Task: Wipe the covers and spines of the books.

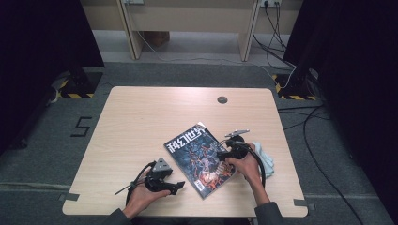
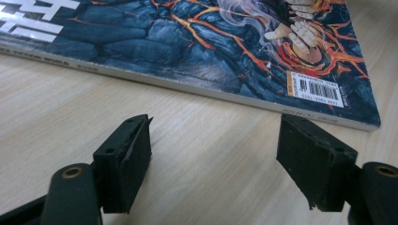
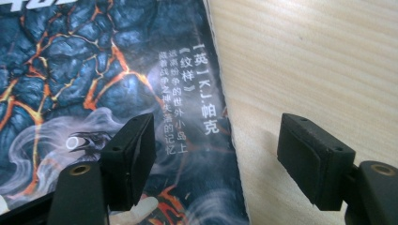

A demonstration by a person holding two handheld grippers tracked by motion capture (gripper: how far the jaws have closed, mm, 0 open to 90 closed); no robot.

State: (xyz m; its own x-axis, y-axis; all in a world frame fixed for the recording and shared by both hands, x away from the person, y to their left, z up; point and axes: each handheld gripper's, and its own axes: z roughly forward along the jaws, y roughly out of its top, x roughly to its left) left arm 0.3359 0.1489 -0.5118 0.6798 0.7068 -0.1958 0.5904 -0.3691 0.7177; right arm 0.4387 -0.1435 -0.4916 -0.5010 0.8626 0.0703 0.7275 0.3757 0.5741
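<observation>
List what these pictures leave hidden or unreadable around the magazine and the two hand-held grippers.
- Magazine: its right edge in the high view sits under the right hand-held gripper.
- Pale cloth: mostly behind the right hand, high view.
- Magazine title: cut off by the top edge in the left gripper view.
- Barcode digits: too small, left gripper view.
- Left hand-held gripper: jaw tips small and dark, high view.

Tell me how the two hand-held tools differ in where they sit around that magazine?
The left tool rests on bare table just off the magazine, facing its spine edge; the right tool reaches over the cover, straddling its side edge. The left tool shows a grey three-cornered plate lying on top of it; the right tool's plate sticks up past it. Both stand open, gripping nothing.
</observation>
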